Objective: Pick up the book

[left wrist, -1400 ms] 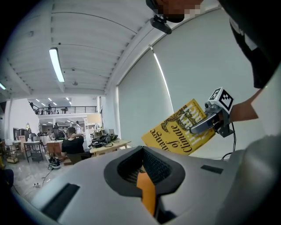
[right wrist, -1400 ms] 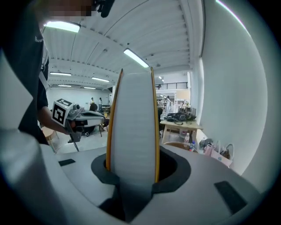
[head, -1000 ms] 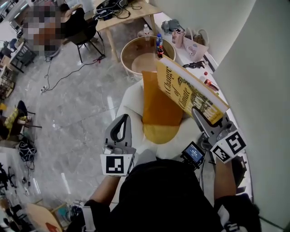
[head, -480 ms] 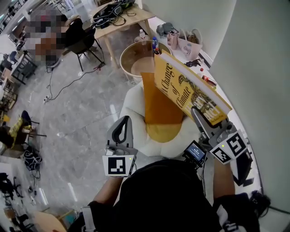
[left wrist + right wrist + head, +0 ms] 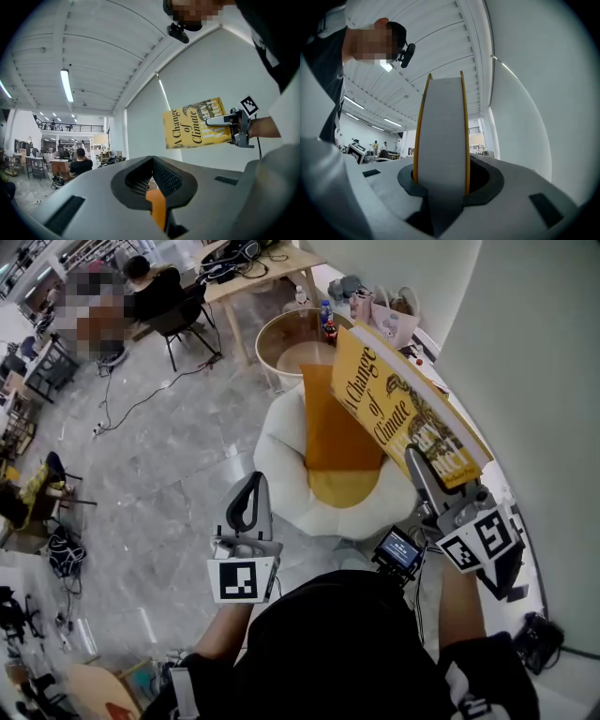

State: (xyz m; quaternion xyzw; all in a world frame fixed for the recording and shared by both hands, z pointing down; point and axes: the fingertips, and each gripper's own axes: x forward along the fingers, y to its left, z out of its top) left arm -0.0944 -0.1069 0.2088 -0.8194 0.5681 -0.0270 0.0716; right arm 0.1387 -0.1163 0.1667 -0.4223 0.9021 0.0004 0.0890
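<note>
The book (image 5: 403, 409) is a yellow paperback, "A Change of Climate", held in the air with its cover tilted up, over the orange cushion (image 5: 333, 442). My right gripper (image 5: 419, 463) is shut on its lower edge. In the right gripper view the white page block (image 5: 443, 140) stands between the jaws, yellow covers on both sides. The left gripper view shows the book (image 5: 197, 124) and the right gripper (image 5: 220, 121) from the side, against the white wall. My left gripper (image 5: 247, 510) hangs at the lower left, shut and empty, its tips (image 5: 152, 159) meeting.
A white beanbag seat (image 5: 281, 474) carries the orange cushion. Beyond it stands a round wooden tub table (image 5: 281, 343) with bottles (image 5: 328, 324), then a wooden desk (image 5: 253, 273) and a black chair (image 5: 173, 310). A white wall (image 5: 525, 352) and cluttered ledge run along the right.
The right gripper has carried the book a little higher and rightward, still gripped. The floor and beanbag have slid in the head view as the person shifts. The left gripper stays shut.
</note>
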